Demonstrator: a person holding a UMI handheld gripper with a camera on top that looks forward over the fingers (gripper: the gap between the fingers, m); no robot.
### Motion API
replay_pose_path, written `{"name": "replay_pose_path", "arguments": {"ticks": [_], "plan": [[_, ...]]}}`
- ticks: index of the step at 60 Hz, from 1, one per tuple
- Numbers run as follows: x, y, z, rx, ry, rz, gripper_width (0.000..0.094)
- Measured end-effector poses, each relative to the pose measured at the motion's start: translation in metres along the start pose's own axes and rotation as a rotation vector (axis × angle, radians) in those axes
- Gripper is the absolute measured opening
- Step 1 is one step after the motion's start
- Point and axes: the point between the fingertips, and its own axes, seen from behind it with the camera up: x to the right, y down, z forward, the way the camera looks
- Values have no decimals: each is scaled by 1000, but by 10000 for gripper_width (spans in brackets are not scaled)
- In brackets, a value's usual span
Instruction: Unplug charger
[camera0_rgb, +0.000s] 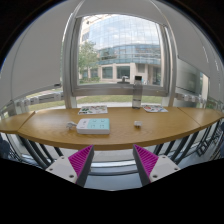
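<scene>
My gripper (114, 166) is open and empty, its magenta pads (80, 160) spread wide, and it is held well back from a long curved wooden counter (180, 128) under a big window. A small pale object (137, 124) lies on the counter ahead and slightly right of the fingers; it may be the charger, but it is too small to tell. No cable or socket shows clearly.
A light blue flat box or book (94, 125) lies on the counter ahead and left of the fingers. Two printed sheets or magazines (92, 108) (155, 107) lie at the window side. Dark chair frames (35, 150) stand below the counter's near edge.
</scene>
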Motion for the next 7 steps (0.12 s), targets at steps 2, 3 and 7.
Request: {"name": "replay_pose_path", "arguments": {"ticks": [2,3,7], "plan": [[0,-2,0,4,-1,-1,770],[0,-3,-1,6,-2,-2,771],[-3,-1,1,5,-2,-1,772]]}}
